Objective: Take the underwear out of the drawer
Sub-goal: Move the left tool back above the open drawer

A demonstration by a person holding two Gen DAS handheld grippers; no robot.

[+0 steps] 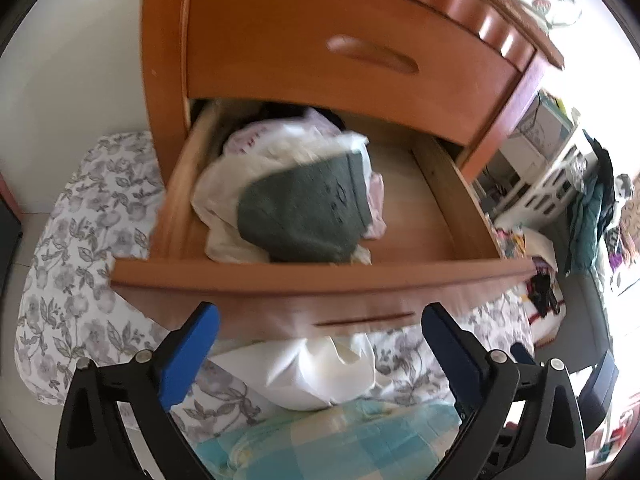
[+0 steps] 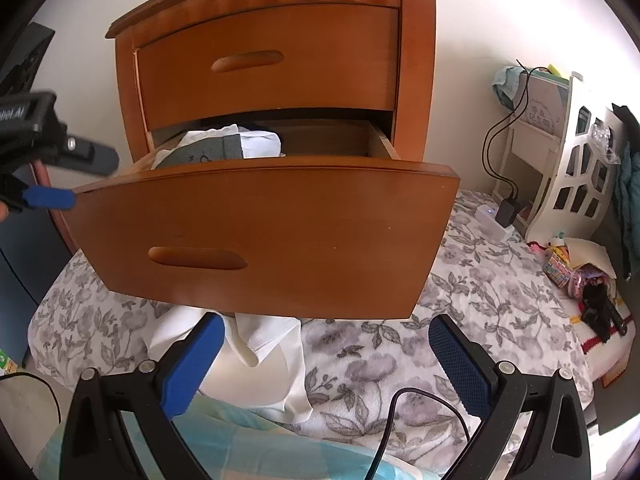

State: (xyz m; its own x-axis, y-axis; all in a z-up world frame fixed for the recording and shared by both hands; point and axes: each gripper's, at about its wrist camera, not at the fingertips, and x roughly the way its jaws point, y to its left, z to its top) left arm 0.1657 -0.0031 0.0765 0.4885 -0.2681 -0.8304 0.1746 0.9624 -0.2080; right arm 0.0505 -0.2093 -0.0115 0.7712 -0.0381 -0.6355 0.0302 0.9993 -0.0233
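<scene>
Here two wide-open, empty hand-held grippers, left and right, face one open drawer holding one grey garment.

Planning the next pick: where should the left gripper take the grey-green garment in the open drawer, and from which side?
Judging by its pose, grip the grey-green garment at its rounded near edge, which bulges above the white clothes toward the drawer front. Come from above, over the front. The left gripper is open and empty, its fingers short of the drawer.
</scene>
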